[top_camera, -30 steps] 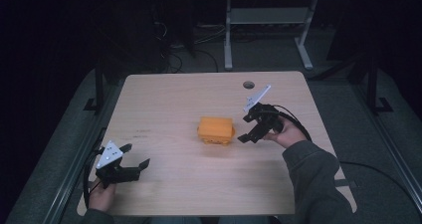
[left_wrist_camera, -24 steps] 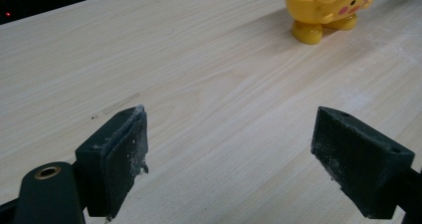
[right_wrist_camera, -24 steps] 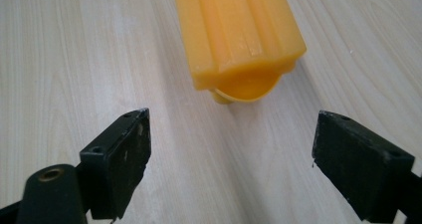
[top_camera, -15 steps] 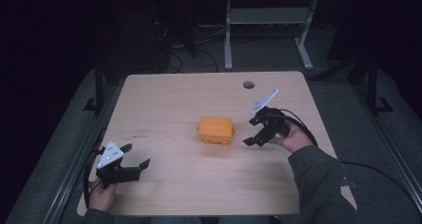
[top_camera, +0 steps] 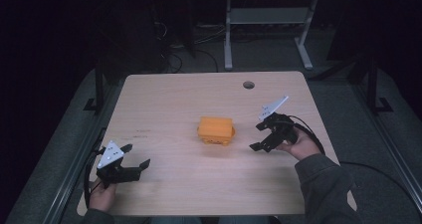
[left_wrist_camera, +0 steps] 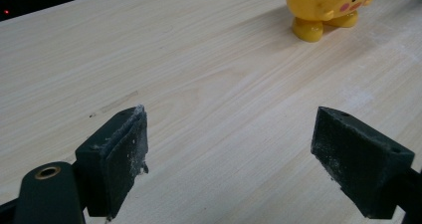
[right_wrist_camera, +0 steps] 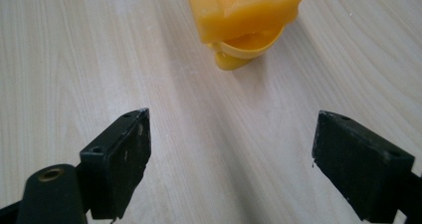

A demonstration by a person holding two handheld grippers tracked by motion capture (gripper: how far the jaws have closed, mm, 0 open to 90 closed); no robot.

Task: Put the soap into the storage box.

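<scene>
Orange toy [top_camera: 216,130] sits mid-surface [top_camera: 199,94], between the two claws, nearer the right one. In high view it's just a small blocky orange lump w/ a few darker dots low on its front; details too small to read. Left claw view cuts it off at top edge: only yellow-orange lower body, stubby feet, pink cheek spots visible [left_wrist_camera: 328,10]. Right claw view shows another side [right_wrist_camera: 246,15]: ribbed orange block on top, a rounded yellow lip and one foot under it, top cropped by the frame. Can't tell if it opens or holds anything.

Left claw [top_camera: 133,157] at near-left of surface, held by a hand at the bottom edge, well apart from toy. Its own view [left_wrist_camera: 239,154] shows both pads spread wide, bare wood between, nothing gripped.

Right claw [top_camera: 259,137] just beside toy's right side, not touching; hand and grey sleeve behind it. Own view [right_wrist_camera: 234,159]: pads wide apart, empty, toy ahead of them w/ a strip of wood between.

Background beyond surface is dark; table legs [top_camera: 228,35] and cables on the floor only faintly visible.
</scene>
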